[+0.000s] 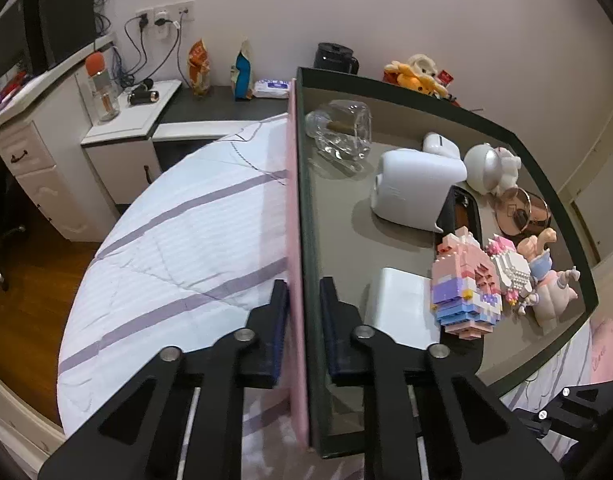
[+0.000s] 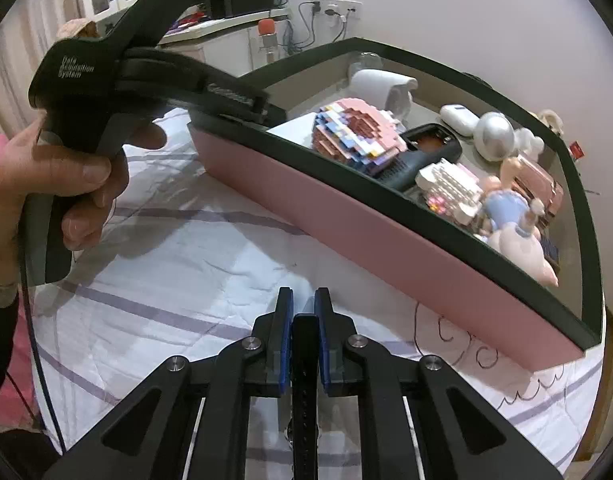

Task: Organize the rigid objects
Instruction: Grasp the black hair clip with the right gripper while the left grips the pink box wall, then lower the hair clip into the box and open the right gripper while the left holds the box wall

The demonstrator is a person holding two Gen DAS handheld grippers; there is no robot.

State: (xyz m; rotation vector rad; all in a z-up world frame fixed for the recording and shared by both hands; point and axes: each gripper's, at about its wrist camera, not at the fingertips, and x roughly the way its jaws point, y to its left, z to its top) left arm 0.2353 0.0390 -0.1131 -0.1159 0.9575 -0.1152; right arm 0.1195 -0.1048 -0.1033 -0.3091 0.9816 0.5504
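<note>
**Left tongs pinch the tray wall; much of the load is half hidden**

The left tongs (image 1: 303, 312) are pinching the pink-sided wall of the tray (image 1: 293, 240), one finger outside and one inside. The tray is tilted over the bed (image 1: 178, 248), and whether its underside touches the quilt cannot be told.

The right tongs (image 2: 304, 320) are nearly pressed together over the quilt, just beside the tray's long side; a dark strip sits between the fingers, and whether they grip it or it belongs to the tool cannot be told.

Inside the tray, the brick figure (image 1: 464, 288) stands near the front, touching a flat white box (image 1: 406, 304) that it partly covers. A black handset (image 1: 462, 208) lies behind it, its lower half hidden. A white device (image 1: 414, 188) sits in the middle, a clear glass jar (image 1: 342, 128) in the far corner. Along the right wall, a white round toy (image 1: 486, 168), a copper tin (image 1: 524, 212) and pastel dolls (image 1: 546, 280) crowd together, overlapping so that their outlines blur.

In the right wrist view, the left hand (image 2: 46, 184) grips the other tool's handle, hiding the near corner of the tray.
</note>
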